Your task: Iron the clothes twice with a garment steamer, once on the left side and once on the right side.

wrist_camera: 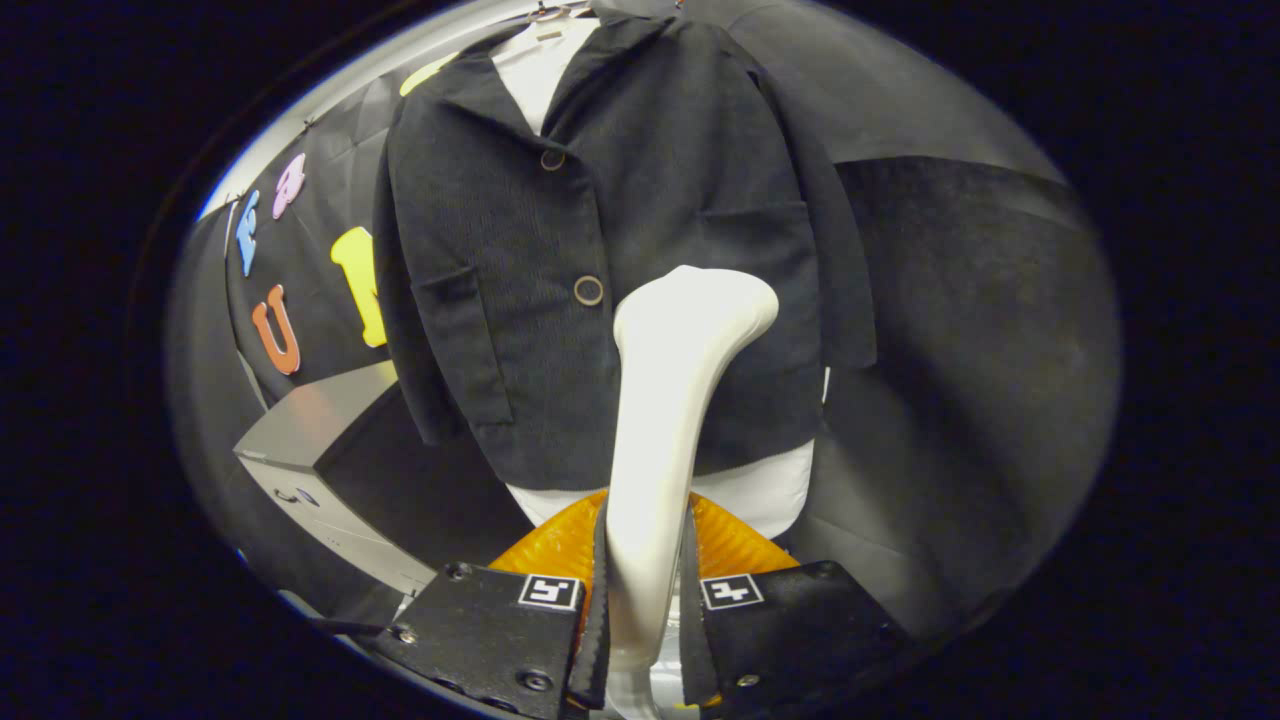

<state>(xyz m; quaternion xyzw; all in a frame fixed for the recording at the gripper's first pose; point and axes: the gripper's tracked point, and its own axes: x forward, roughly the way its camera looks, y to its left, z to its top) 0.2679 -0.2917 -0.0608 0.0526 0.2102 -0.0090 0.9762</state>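
Gripper [645,600] jaws clamped on the white garment steamer [665,420] handle, head up at 12 o'clock, against the dark jacket [640,220] hanging just beyond. Risk: head snags the button [588,290] at its 10 o'clock, or the smooth handle twists between the fingers, so the pass drifts off its side.

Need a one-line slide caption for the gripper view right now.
Gripper shut on white garment steamer, its head raised before the hanging dark jacket, near the lower button.
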